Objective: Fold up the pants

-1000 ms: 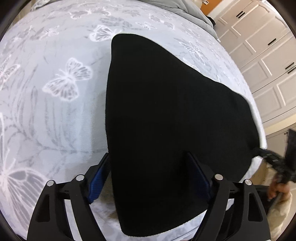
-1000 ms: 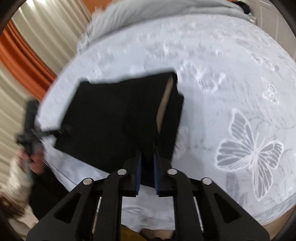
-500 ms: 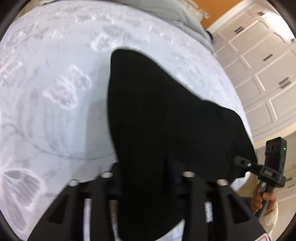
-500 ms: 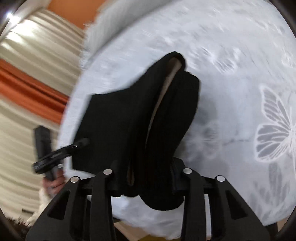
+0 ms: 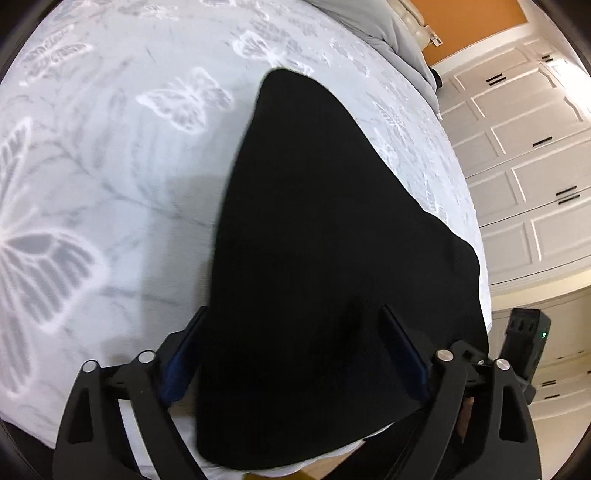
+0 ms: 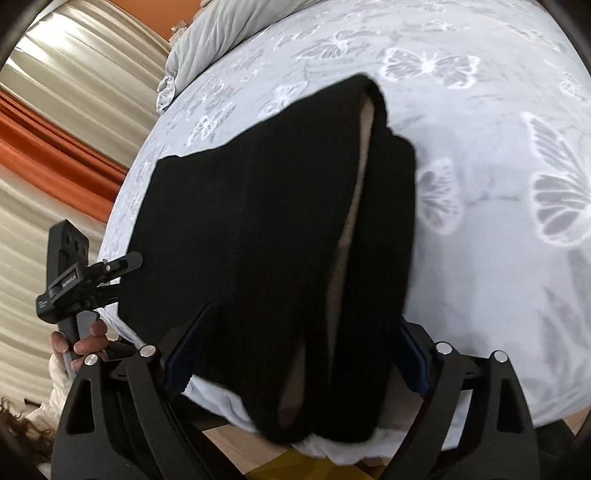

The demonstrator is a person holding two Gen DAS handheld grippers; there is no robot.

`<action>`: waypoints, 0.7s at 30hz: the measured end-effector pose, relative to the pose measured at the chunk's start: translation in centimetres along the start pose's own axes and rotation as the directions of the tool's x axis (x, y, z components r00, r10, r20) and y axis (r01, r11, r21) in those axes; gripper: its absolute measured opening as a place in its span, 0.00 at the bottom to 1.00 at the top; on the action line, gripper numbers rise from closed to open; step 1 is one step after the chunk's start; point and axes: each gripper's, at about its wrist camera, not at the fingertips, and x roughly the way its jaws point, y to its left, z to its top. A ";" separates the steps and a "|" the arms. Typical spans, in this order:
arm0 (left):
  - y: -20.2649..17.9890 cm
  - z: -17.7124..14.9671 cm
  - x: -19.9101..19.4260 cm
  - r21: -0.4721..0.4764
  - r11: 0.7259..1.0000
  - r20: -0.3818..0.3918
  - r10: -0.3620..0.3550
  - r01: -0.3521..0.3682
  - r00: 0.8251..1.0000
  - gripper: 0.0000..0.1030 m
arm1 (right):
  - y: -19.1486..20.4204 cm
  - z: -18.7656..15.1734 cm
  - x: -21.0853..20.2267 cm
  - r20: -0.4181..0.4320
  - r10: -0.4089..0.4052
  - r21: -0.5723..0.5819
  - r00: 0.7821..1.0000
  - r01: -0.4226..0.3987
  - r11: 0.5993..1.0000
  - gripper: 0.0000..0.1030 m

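Note:
The black pants [image 5: 325,236] lie folded on a bed with a white butterfly-print sheet [image 5: 110,166]. In the left wrist view my left gripper [image 5: 295,354] is open, its blue-padded fingers [image 5: 181,354] apart on either side of the near end of the pants. In the right wrist view the pants [image 6: 266,240] show a pale inner lining along a fold. My right gripper [image 6: 295,354] is open, its fingers [image 6: 410,354] apart around the near end. The left gripper also shows at the left of the right wrist view [image 6: 125,264].
A grey pillow or duvet [image 6: 218,33] lies at the head of the bed. White cupboard doors [image 5: 528,155] stand beside the bed. Orange and cream curtains [image 6: 48,155] hang on the other side. The bed's near edge [image 6: 340,454] is just under both grippers.
Both grippers were shut on the pants half a second ago and have opened. The right gripper lifted and carried its end over before letting go.

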 end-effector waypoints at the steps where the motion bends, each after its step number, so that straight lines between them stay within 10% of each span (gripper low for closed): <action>1: -0.2 0.2 0.4 0.003 1.000 0.003 0.012 -0.012 1.000 0.87 | 0.3 0.2 0.1 0.008 -0.007 0.000 1.000 0.007 1.000 0.88; 4: -1.1 0.6 1.3 0.040 0.999 0.016 0.030 -0.030 0.999 0.86 | 0.7 0.3 0.1 0.037 0.006 0.005 0.999 -0.006 1.000 0.59; 6: -2.2 0.2 0.8 0.075 0.995 0.052 0.063 -0.066 0.997 0.52 | 1.1 0.5 -0.9 0.070 0.055 0.017 0.996 -0.056 0.998 0.39; 9: -3.1 0.0 -2.1 0.134 0.990 0.099 0.019 -0.032 0.995 0.29 | 2.8 0.4 -3.3 0.120 0.090 -0.031 0.989 -0.086 0.996 0.37; 14: -1.2 -1.7 -2.6 0.075 0.996 0.089 0.039 -0.046 0.995 0.40 | -0.1 -1.1 0.0 0.025 0.054 0.032 0.998 -0.055 0.998 0.59; 18: -0.4 -2.1 -0.4 0.012 0.998 0.075 0.061 -0.062 0.995 0.74 | -0.6 -0.9 -0.1 0.049 0.083 0.055 0.995 -0.085 0.995 0.61; 21: -2.5 -2.3 0.9 0.090 0.987 0.100 0.127 -0.136 0.987 0.81 | -0.1 -0.7 -0.2 0.067 0.054 0.025 0.996 -0.056 0.998 0.49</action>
